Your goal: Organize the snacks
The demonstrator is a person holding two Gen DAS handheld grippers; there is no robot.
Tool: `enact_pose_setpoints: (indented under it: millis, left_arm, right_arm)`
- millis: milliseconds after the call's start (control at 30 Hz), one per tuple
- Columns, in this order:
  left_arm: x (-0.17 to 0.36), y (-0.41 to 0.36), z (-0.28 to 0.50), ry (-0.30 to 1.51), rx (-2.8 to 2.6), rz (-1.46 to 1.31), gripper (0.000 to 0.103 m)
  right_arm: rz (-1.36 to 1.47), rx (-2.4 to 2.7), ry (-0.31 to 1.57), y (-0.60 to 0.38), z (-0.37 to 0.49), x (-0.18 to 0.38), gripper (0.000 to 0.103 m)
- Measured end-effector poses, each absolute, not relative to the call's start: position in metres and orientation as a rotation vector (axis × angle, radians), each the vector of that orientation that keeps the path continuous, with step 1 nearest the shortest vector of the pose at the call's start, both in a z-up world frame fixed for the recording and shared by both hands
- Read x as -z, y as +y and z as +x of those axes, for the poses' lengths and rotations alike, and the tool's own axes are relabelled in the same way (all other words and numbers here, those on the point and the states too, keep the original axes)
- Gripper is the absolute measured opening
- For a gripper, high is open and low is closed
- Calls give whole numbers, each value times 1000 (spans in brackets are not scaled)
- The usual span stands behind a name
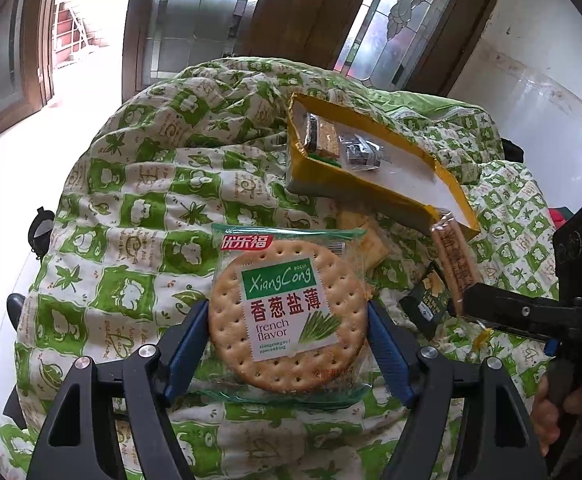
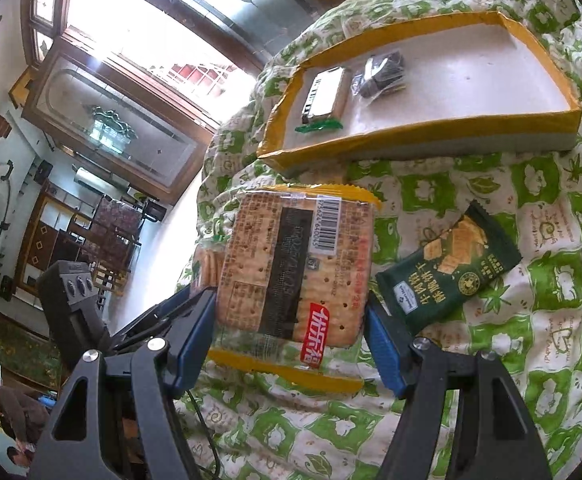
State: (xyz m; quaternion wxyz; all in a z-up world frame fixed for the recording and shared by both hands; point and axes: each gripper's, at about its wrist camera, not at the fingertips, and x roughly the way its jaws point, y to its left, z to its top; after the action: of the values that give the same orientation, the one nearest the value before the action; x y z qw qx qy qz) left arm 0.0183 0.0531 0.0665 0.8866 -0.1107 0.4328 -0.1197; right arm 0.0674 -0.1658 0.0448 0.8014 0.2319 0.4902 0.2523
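Fingers [image 1: 195,332] of both grippers pinching cracker packs [image 1: 287,316], dark green packet [image 2: 451,268] beside, yellow-rimmed tray [image 2: 431,136] beyond.

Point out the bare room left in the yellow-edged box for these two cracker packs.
The box floor is bare from the dark wrapped snack across to the far end wall. The other end is crowded: a tan cracker pack lies there beside the dark one.

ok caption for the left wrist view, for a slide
Left gripper clamps a round cracker pack over the green quilt, yellow-edged box beyond.
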Motion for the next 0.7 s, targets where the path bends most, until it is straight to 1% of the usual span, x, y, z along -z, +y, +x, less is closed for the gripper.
enact_pose_setpoints:
  millis: [700]
  left_arm:
    - [-74,47,23,895,257,-199,79]
  right_arm:
    - [501,-523,1026,-175,64,-50,70]
